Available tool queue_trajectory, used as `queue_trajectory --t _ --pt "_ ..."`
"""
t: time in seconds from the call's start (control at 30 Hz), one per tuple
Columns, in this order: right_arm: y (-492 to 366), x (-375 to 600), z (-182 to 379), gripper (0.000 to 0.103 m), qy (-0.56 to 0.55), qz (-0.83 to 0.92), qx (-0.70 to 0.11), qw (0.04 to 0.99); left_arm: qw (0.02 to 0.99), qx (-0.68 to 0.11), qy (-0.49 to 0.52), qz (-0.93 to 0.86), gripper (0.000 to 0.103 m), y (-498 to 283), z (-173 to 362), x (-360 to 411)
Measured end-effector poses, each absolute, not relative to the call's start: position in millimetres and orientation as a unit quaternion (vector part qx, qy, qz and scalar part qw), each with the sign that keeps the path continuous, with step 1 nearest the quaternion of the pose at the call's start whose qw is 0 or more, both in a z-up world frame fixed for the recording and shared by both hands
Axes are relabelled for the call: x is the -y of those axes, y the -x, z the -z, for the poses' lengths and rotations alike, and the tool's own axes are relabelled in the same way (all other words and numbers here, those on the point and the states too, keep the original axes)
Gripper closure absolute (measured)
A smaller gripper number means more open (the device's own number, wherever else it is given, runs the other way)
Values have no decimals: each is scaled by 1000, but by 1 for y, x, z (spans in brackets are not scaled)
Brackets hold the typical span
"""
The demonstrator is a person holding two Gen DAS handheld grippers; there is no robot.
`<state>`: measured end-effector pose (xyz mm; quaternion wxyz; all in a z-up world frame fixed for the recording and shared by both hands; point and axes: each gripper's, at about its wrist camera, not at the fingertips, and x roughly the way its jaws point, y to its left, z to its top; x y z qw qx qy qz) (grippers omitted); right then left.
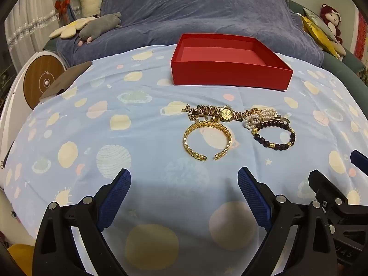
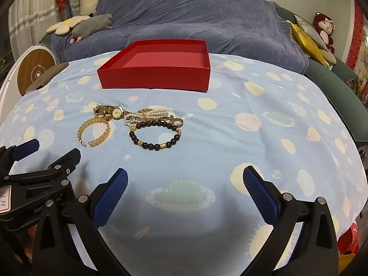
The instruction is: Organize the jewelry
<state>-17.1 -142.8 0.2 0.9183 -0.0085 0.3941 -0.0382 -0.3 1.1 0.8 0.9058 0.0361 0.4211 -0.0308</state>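
Observation:
An empty red box (image 1: 230,74) (image 2: 154,77) stands at the far side of the blue patterned cloth. In front of it lies a heap of jewelry: a gold open cuff bangle (image 1: 207,140) (image 2: 94,133), a gold watch (image 1: 226,113) (image 2: 117,112), a pearl bracelet (image 1: 260,116) (image 2: 149,115), a dark bead bracelet (image 1: 273,135) (image 2: 155,135) and a ring (image 2: 179,122). My left gripper (image 1: 184,179) is open and empty, just short of the bangle. My right gripper (image 2: 185,179) is open and empty, to the right of the left one and short of the bead bracelet.
The cloth (image 1: 115,138) covers a table in front of a sofa under a blue-grey blanket (image 1: 195,11). Plush toys (image 1: 101,26) lie on the sofa at left, cushions and a red plush (image 2: 324,28) at right. A round wooden-faced device (image 1: 42,80) stands at the left edge.

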Motion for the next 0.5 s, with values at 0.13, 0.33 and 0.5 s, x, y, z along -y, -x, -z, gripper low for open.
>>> queue_trajectory --t 0.13,0.33,0.5 --pt "21 143 -3 5 14 41 -388 921 907 -418 -43 28 11 1 -1 -1" --pt "17 143 2 5 12 39 -394 918 907 -418 -46 27 11 3 -1 -5" --pt "18 143 2 5 10 39 -394 918 907 -418 -49 23 11 0 -4 -3"
